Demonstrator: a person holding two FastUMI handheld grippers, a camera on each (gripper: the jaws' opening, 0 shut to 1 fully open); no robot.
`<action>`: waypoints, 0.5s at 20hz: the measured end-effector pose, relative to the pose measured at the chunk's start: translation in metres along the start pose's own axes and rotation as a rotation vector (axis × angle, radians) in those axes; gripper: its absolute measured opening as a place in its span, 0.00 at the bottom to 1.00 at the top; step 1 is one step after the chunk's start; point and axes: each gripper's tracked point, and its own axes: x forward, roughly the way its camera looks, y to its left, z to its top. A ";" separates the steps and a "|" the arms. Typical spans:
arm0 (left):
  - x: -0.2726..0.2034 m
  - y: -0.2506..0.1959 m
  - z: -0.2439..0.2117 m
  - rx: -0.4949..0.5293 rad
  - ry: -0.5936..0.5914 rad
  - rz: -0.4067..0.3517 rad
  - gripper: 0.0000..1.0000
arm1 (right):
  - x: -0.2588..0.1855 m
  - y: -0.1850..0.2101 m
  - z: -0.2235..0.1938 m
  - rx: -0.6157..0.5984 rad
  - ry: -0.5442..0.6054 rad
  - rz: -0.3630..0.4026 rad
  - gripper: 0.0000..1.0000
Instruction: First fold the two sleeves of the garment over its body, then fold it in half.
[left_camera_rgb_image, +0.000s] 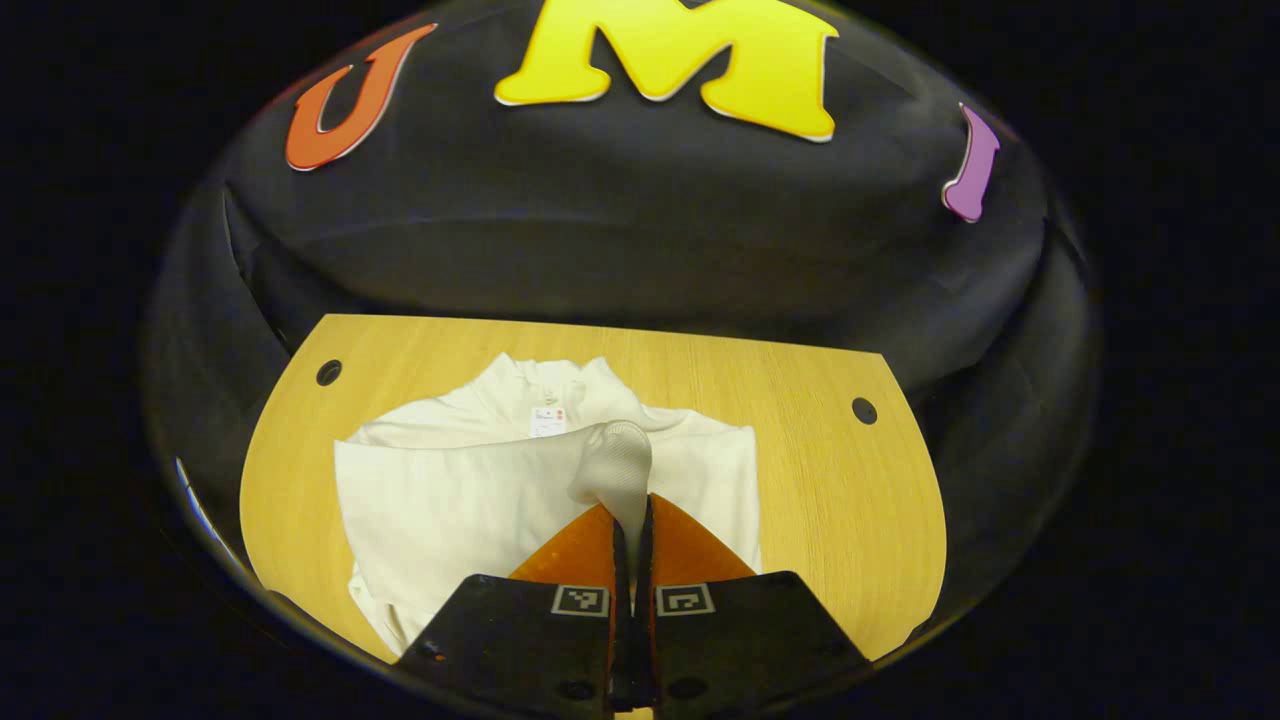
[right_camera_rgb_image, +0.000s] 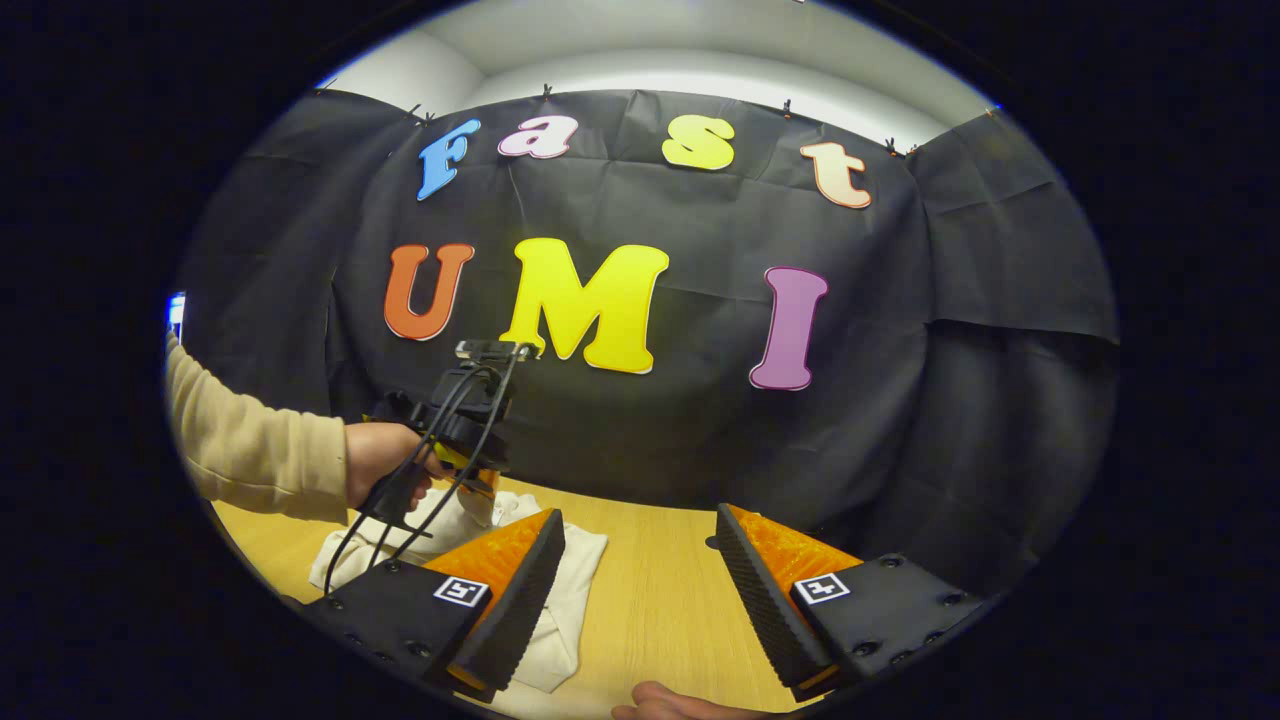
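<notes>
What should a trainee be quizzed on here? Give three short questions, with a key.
1. True or false: the left gripper is shut on a sleeve cuff.
2. The right gripper is: A open, B shut on the garment, C shut on nothing.
3. What surface does the white garment lie on?

Key: 1 true; 2 A; 3 the wooden table.

Booth background, non-task items

Light wooden table (left_camera_rgb_image: 820, 470) with two small round holes near its far corners (left_camera_rgb_image: 328, 373), (left_camera_rgb_image: 864, 410); black cloth wall (right_camera_rgb_image: 900, 400) directly behind it, clipped along its top edge; pale room wall (right_camera_rgb_image: 700, 60) above the cloth; beige sleeve (right_camera_rgb_image: 250, 450) at left in right gripper view.
</notes>
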 end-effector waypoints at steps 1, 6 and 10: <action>0.010 -0.012 -0.004 0.007 0.037 0.000 0.03 | -0.002 -0.004 -0.002 -0.009 0.000 -0.003 0.94; 0.049 -0.038 -0.002 0.048 0.146 0.038 0.03 | -0.012 -0.027 -0.030 -0.019 0.055 -0.029 0.94; 0.058 -0.050 0.008 0.062 0.210 0.009 0.05 | -0.016 -0.043 -0.045 -0.004 0.095 -0.067 0.94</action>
